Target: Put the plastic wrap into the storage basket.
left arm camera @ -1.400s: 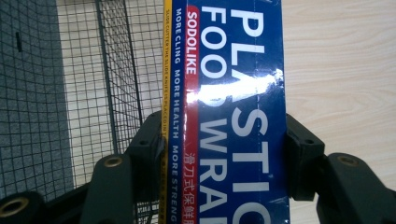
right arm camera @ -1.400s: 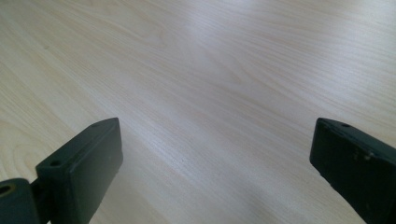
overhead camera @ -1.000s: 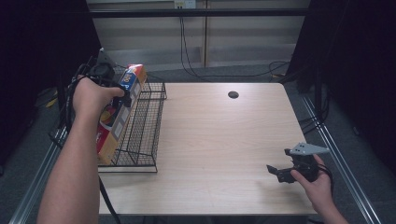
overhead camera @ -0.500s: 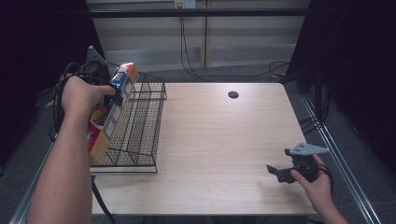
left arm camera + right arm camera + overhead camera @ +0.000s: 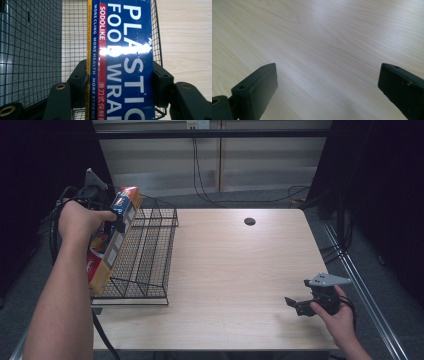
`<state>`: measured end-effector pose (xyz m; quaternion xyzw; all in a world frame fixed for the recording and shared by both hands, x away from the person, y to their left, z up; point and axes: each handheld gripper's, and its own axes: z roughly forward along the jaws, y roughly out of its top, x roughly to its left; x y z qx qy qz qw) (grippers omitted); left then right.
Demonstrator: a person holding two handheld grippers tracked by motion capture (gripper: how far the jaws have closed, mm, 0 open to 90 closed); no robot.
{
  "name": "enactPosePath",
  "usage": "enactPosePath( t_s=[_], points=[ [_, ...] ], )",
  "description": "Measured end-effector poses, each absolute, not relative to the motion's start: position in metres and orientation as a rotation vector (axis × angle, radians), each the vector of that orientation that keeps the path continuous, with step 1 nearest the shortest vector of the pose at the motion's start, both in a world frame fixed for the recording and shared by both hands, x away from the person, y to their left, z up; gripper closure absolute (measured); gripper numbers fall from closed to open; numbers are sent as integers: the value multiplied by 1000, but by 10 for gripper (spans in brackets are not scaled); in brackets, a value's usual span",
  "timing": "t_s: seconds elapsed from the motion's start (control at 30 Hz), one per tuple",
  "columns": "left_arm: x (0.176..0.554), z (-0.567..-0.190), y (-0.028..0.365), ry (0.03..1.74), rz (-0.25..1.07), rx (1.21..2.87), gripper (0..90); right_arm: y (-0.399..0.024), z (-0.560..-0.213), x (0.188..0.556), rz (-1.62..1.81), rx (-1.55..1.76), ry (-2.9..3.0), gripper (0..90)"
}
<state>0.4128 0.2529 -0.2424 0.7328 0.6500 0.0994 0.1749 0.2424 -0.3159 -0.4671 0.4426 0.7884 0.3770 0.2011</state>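
High view: left gripper [image 5: 116, 220] is raised at the left edge of the worktop [image 5: 235, 270], clamped on a long plastic wrap box [image 5: 111, 242]. The box tilts, upper end away from the person, lower end down by the near left corner of the black wire basket [image 5: 145, 255]. The right gripper [image 5: 298, 305] rests low over the worktop's near right corner, jaws apart, grasping nothing. A dark round hole [image 5: 249, 221] sits near the far edge.

Left gripper view: both jaws press the box [image 5: 125, 62] sides; blue face with white lettering, basket mesh [image 5: 37, 50] behind.

Right gripper view: jaws spread wide over bare wood [image 5: 324, 50].
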Motion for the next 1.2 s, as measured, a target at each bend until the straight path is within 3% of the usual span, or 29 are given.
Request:
enactPosePath(
  t_s=[1.2],
  points=[
    [418,-254,277,1913,315,2040,432,-315,-470,243,1041,1245,2206,22]
  ],
)
